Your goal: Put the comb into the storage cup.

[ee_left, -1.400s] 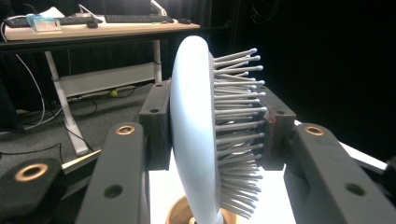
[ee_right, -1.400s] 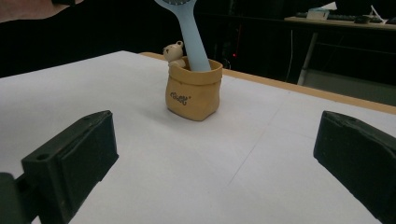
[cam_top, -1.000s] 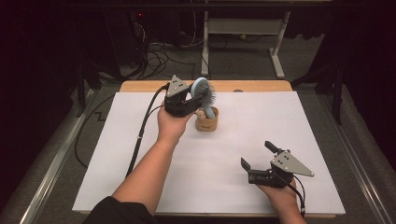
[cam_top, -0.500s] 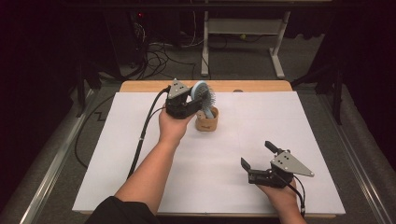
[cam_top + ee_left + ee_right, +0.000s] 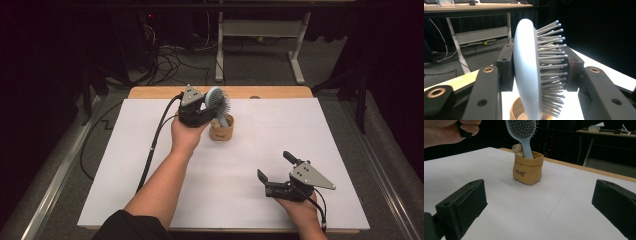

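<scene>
Hairbrush (image 5: 529,72), pale blue with grey bristles, sits head-up between the jaws of the left gripper (image 5: 202,111). In the left gripper view one pad lies against its smooth back and the other meets the bristle tips, and the jaws have just been opening slightly, with the brush between them; whether the pads press on the brush I cannot tell.

Straight below that gripper the brush's handle runs down into a small tan pouch (image 5: 527,168), which stands upright on the white table cover (image 5: 150,165). A little cream bear figure (image 5: 517,149) peeks over the pouch's rim just beside the handle, on the side toward the left hand (image 5: 186,137). That hand's forearm reaches in from the near edge of the table.

Well apart from the left gripper, toward the near right corner, the right gripper (image 5: 282,172) rests in the right hand (image 5: 295,207) low over the cover. Its jaws stand wide with nothing between them, and they point toward the pouch and brush. Beyond the cover a strip of wooden tabletop (image 5: 270,92) shows along the far edge.
</scene>
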The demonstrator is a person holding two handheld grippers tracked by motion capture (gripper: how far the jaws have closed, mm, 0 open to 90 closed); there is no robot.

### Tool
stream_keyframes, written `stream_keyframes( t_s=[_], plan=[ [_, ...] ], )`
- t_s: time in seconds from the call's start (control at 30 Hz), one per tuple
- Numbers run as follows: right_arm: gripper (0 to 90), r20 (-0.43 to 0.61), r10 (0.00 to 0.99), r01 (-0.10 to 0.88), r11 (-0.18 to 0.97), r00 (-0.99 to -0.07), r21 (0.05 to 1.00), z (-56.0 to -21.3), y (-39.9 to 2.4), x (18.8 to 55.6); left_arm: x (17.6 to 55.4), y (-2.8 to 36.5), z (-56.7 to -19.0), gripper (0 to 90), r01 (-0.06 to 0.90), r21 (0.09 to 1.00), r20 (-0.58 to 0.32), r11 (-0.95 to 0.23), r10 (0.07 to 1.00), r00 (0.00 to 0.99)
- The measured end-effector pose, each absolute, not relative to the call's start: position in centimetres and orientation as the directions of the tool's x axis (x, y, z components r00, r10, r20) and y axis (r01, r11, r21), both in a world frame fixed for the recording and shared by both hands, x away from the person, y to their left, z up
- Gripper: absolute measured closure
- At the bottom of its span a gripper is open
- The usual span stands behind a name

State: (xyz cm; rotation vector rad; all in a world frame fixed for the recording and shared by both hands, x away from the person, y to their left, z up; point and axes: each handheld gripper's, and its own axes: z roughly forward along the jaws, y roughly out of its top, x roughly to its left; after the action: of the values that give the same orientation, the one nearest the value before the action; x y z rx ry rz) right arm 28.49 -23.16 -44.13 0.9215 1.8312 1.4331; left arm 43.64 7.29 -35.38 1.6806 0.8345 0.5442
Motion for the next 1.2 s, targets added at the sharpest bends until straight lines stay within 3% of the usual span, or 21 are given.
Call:
stream_keyframes(
  t_s=[0.77,1.2],
  plan=[
    [0.0,-0.052,0.829,0.15,0.162,-0.557,0.975,-44.2,-23.19,28.51,44.09,7.33,-35.7,42.7,0.262,0.957,-0.076,-0.125,0.763,0.642],
    [0.0,-0.053,0.829,0.149,0.162,-0.557,0.975,-44.2,-23.16,28.52,44.34,7.45,-35.91,30.5,0.286,0.95,-0.087,-0.127,0.77,0.632]
  ],
)
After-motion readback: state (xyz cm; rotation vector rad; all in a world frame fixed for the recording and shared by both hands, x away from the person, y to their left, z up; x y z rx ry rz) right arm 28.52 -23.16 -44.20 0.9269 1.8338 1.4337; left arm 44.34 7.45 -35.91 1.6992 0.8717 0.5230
